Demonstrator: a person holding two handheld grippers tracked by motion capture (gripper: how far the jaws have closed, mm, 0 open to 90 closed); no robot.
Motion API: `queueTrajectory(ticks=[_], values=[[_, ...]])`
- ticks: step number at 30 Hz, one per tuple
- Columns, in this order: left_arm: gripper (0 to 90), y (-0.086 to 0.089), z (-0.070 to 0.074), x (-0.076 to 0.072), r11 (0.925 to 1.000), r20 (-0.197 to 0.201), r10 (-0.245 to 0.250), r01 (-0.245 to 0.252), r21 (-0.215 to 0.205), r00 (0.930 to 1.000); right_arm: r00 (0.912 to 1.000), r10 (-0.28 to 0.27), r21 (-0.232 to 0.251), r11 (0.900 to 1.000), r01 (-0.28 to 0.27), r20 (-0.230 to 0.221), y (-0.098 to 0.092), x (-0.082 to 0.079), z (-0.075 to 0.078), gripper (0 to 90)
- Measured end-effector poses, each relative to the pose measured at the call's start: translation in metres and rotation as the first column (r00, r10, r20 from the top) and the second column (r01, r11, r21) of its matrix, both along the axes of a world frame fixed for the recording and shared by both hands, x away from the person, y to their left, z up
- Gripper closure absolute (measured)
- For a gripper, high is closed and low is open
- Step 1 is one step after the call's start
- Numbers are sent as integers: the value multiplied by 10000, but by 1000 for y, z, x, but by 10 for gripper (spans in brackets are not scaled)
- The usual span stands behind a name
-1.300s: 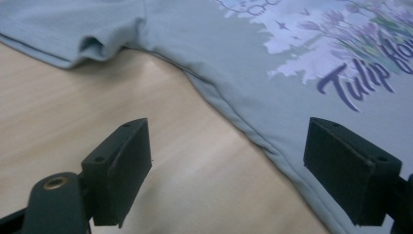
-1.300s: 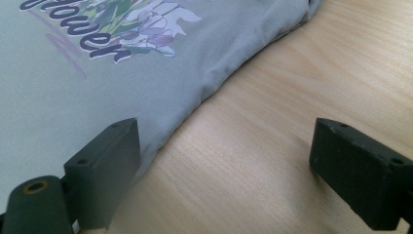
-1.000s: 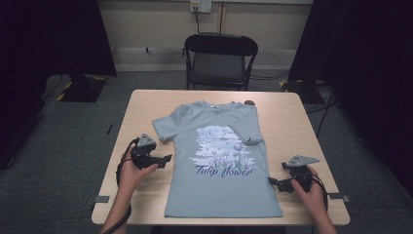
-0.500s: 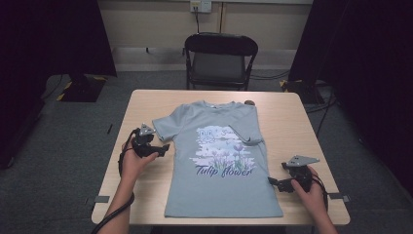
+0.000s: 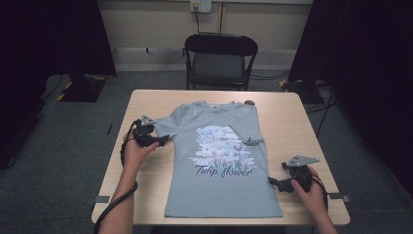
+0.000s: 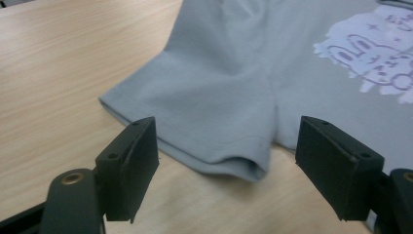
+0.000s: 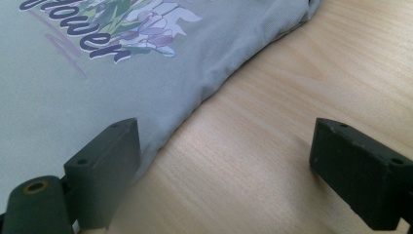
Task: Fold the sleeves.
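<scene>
Your left gripper [image 5: 164, 140] sits near the table's [image 5: 146, 180] left edge, at the shirt's [image 5: 219, 195] left sleeve [image 6: 204, 117]. Its jaws are spread wide, though they have just been closing a little, and the sleeve's hem lies on the wood between them and just ahead; the pads touch no cloth. Your right gripper [image 5: 273, 183] rests near the table's front right corner, jaws spread too. One jaw stands over the shirt's right side edge, the other over bare wood, and nothing is pinched.

The shirt lies flat, print up, along the table's middle, collar toward the far edge and hem close to the front edge. Its right sleeve [image 5: 246, 131] is folded in over the chest. A chair [image 5: 219, 58] stands beyond the far edge.
</scene>
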State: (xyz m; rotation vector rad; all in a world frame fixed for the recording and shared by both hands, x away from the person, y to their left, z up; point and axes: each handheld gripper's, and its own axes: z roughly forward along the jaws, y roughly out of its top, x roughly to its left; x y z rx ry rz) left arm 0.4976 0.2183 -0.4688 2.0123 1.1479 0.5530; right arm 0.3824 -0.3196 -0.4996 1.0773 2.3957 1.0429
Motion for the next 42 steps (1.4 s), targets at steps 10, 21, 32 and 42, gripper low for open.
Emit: queueTrajectory(ticks=[10,21,32,42], values=[[283,4,-7,21,9984,-204,515,-510,259,9985,10000,5,0,10000,-5,-4,0,0,0,107],[413,14,-21,40,9895,-566,1432,-1416,301,9881,10000,19,-5,10000,-19,14,0,0,0,107],[661,16,-26,37,9921,-856,1198,-1226,-277,9891,10000,49,-7,10000,-49,20,0,0,0,108],[884,7,-20,29,9975,-1118,664,-632,322,9915,10000,66,-3,10000,-66,14,0,0,0,108]])
